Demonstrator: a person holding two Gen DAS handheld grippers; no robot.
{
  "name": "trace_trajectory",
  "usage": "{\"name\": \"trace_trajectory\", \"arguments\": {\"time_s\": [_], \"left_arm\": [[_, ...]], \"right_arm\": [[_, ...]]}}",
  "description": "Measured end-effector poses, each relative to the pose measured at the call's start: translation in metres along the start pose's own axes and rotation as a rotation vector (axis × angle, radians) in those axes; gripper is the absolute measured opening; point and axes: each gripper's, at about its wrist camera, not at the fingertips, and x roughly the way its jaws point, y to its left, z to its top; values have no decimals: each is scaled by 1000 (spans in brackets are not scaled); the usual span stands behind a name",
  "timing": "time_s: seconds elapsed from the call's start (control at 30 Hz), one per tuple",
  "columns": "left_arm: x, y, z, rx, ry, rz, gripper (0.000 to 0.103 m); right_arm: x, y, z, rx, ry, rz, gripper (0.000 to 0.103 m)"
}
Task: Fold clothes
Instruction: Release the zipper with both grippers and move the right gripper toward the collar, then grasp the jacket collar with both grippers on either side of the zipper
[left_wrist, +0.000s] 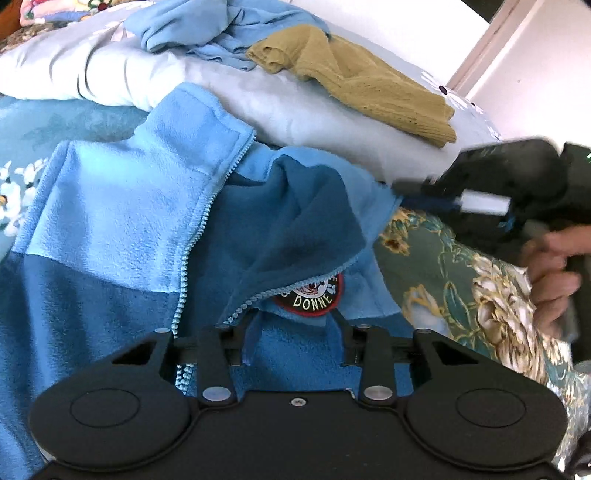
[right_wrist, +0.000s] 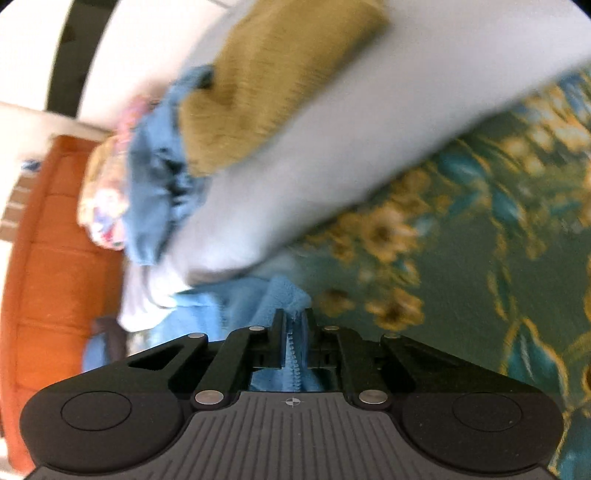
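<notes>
A two-tone blue fleece jacket (left_wrist: 122, 206) with a zip and a round patch lies spread on the bed. My left gripper (left_wrist: 297, 321) sits low over it near the patch, and a bunch of the fleece fills the gap between its fingers. In the right wrist view, my right gripper (right_wrist: 294, 317) has its fingers nearly together on the jacket's zip edge (right_wrist: 293, 354). The left wrist view shows the right gripper (left_wrist: 517, 184) at the jacket's right corner, with a hand (left_wrist: 554, 266) on it.
A mustard knit sweater (left_wrist: 354, 77) and a crumpled light blue garment (left_wrist: 221, 29) lie on a pale grey pillow (left_wrist: 258, 107) behind the jacket. A green floral bedspread (left_wrist: 461, 277) lies to the right. An orange padded headboard (right_wrist: 55, 240) stands at the left of the right wrist view.
</notes>
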Motion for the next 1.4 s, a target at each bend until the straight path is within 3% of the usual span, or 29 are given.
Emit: {"name": "trace_trajectory", "arguments": {"time_s": [0.23, 0.47, 0.57, 0.67, 0.73, 0.87, 1.0, 1.1, 1.17, 1.4], "left_arm": [[3, 0, 11, -3, -26, 17, 35], [3, 21, 19, -47, -30, 50, 35], [7, 28, 20, -63, -18, 45, 35], [6, 31, 22, -63, -8, 27, 35], [2, 31, 24, -58, -9, 7, 35], [-15, 26, 37, -20, -28, -26, 35], [-25, 13, 58, 59, -88, 3, 44], [-17, 2, 72, 105, -110, 21, 44], [-7, -4, 80, 136, -107, 28, 44], [20, -25, 108, 185, -127, 26, 44]], "right_arm": [[12, 49, 7, -80, 37, 108, 6], [57, 90, 2, -141, 105, 140, 6], [77, 100, 0, -185, 138, 102, 8], [81, 109, -3, -235, 163, 78, 15], [70, 112, -2, -258, 150, 98, 29], [32, 94, 9, -234, 56, 98, 35], [6, 39, 14, -103, -12, 5, 38], [4, -10, 4, 92, -8, -11, 37], [7, -32, -5, 189, 1, 28, 37], [37, -44, -13, 241, 55, 87, 37]]}}
